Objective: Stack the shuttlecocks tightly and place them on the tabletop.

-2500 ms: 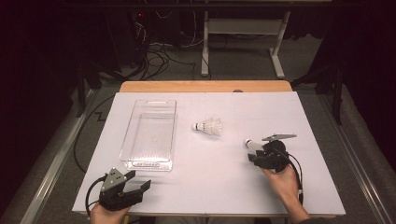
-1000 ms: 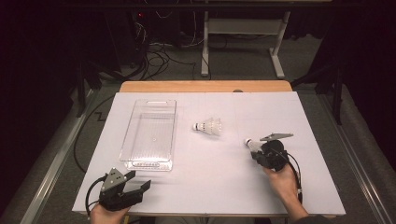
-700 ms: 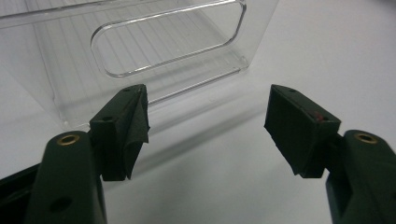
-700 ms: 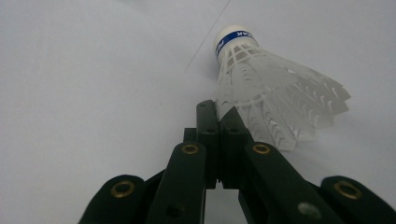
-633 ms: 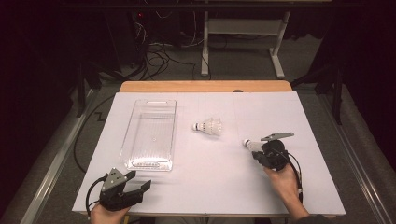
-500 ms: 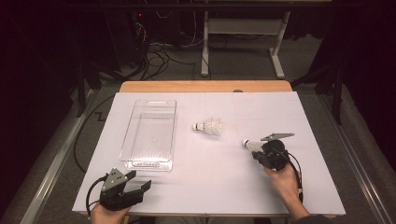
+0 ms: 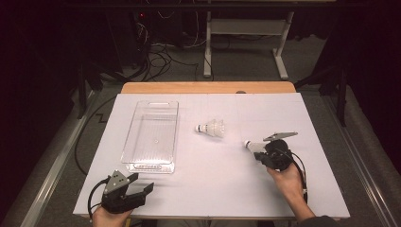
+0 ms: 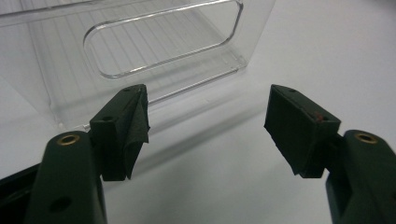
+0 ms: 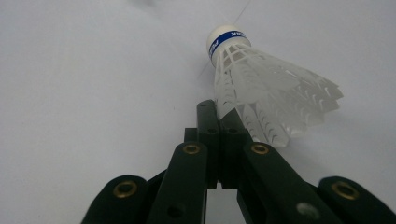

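A white shuttlecock (image 9: 261, 88) with a blue band on its cork lies tilted against the white table sheet, and my right gripper (image 9: 217, 111) is shut on the edge of its skirt. In the high view that shuttlecock (image 7: 250, 144) pokes out left of the right gripper (image 7: 259, 148) at the table's right. A second shuttlecock (image 7: 212, 128) lies free near the middle. The left gripper (image 7: 140, 183) rests at the front left, open and holding nothing. Its jaws (image 8: 208, 126) face the near end of a clear plastic bin (image 8: 60, 70).
The clear bin (image 7: 150, 166) stands lengthwise on the left half of the white sheet (image 7: 203, 189), empty. A wooden table edge (image 7: 208, 87) runs along the back. Cables and a metal stand are on the floor beyond.
The right gripper has crept slightly to the left with the shuttlecock in its jaws. The left gripper, the bin and the free shuttlecock have stayed put.
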A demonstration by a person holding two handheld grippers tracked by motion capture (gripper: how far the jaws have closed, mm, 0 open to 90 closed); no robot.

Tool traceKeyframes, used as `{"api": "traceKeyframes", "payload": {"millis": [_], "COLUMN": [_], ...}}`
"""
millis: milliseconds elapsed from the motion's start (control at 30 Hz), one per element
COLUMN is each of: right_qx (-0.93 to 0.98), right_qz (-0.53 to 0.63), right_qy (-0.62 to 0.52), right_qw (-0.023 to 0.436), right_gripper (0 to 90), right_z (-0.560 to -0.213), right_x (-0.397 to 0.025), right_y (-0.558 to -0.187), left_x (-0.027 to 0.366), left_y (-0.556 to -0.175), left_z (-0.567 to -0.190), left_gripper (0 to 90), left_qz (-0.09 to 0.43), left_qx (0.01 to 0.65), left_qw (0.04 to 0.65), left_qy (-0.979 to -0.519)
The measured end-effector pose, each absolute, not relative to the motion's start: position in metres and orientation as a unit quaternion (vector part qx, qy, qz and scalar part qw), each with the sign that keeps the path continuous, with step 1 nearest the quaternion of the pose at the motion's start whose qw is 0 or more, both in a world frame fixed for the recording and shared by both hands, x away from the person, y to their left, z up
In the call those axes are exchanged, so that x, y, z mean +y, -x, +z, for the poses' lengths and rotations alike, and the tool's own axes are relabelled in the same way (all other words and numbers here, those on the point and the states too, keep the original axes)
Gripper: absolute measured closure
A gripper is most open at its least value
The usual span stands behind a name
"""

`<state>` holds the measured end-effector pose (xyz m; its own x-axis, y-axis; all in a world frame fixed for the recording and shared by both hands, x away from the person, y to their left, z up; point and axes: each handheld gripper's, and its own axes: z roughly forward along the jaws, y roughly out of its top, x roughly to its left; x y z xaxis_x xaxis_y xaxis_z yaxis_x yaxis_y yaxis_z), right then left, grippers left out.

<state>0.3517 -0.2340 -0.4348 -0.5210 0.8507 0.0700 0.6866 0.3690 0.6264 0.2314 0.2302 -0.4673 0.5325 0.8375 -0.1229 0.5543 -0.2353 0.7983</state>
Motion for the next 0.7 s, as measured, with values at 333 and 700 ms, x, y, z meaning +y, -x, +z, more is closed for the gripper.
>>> {"api": "traceKeyframes", "payload": {"millis": [333, 700], "right_qx": [0.823, 0.826], "right_qz": [0.314, 0.324], "right_qy": [-0.457, -0.448], "right_qw": [0.122, 0.110], "right_gripper": [90.0, 90.0], "right_z": [-0.4290, -0.4244], "right_x": [-0.2349, -0.2346], "right_y": [-0.3520, -0.3528], "left_x": [0.2294, 0.2311], "left_y": [-0.2324, -0.2317], "left_z": [-0.4671, -0.4665], "left_gripper": [31.3, 31.3], "left_qz": [0.167, 0.168], "left_qx": [0.454, 0.456], "left_qw": [0.421, 0.424], "left_qy": [-0.767, -0.764]}}
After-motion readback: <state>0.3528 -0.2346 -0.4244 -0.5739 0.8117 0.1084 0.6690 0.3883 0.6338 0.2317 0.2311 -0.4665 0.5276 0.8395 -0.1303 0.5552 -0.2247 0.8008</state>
